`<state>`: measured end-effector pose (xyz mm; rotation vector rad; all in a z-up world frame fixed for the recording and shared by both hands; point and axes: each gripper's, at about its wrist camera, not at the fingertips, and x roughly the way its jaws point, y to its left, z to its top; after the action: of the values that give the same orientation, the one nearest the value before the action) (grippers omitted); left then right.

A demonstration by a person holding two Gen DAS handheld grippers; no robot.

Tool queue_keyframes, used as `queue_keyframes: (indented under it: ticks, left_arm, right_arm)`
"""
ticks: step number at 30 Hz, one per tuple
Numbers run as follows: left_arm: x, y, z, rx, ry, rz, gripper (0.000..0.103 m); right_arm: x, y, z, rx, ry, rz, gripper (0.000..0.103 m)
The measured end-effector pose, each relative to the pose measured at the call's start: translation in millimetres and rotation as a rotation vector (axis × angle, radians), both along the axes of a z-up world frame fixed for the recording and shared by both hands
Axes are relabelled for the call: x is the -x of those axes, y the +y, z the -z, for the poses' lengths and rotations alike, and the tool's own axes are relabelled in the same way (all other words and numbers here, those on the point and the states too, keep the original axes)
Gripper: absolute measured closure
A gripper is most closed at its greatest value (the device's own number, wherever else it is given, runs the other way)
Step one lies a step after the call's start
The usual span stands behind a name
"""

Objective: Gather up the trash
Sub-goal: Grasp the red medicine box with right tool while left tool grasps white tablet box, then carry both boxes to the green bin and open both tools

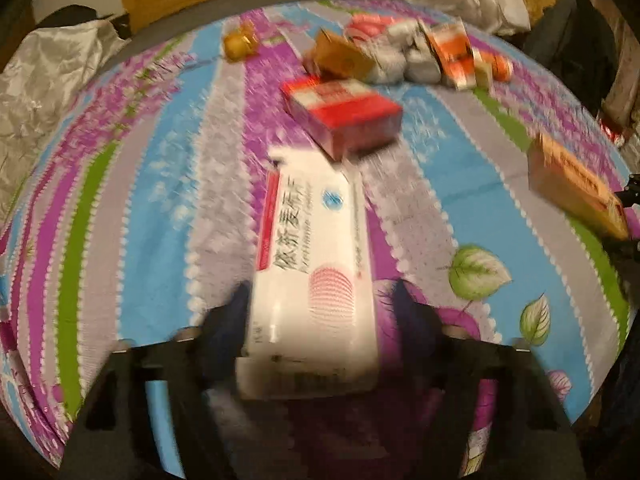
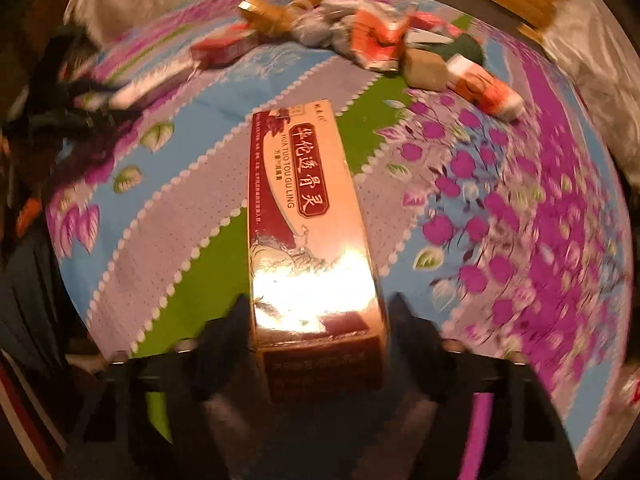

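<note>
My left gripper [image 1: 316, 300] is shut on a long white medicine box [image 1: 312, 264] with a red edge and Chinese print, held above the flowered tablecloth [image 1: 132, 208]. My right gripper [image 2: 316, 312] is shut on a long tan and maroon box [image 2: 308, 216] marked "HUA TUO TOU GU LING". That box also shows at the right edge of the left wrist view [image 1: 576, 188]. The white box and left gripper show at the left of the right wrist view [image 2: 148, 80]. A red and white box [image 1: 344, 114] lies on the cloth just beyond the white box.
A heap of trash lies at the table's far side: brown carton [image 1: 340, 56], crumpled grey wrappers [image 1: 400, 60], orange and white packets [image 1: 456, 52], a small yellow item [image 1: 236, 42]. In the right wrist view an orange packet [image 2: 484, 84] lies apart. Silver sheeting [image 1: 44, 80] surrounds the table.
</note>
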<state>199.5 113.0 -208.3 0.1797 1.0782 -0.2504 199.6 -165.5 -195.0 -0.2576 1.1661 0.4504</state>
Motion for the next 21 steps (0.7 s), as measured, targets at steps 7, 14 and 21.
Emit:
queue_keyframes:
  ticks: [7, 14, 21]
  left_arm:
    - [24.9, -28.7, -34.8, -0.074, -0.121, -0.044, 0.052]
    - [38.4, -90.4, -103.4, -0.025, -0.237, -0.04, 0.052]
    - [49.2, -187.5, -154.5, 0.003, -0.339, 0.106, 0.052]
  right_arm:
    - [28.9, -3.4, -17.6, -0.08, -0.084, 0.131, 0.043]
    - [67.0, -38.6, -73.0, -0.103, -0.222, 0.311, 0.043]
    - [127.6, -125.9, -142.0, -0.095, -0.363, 0.55, 0.043]
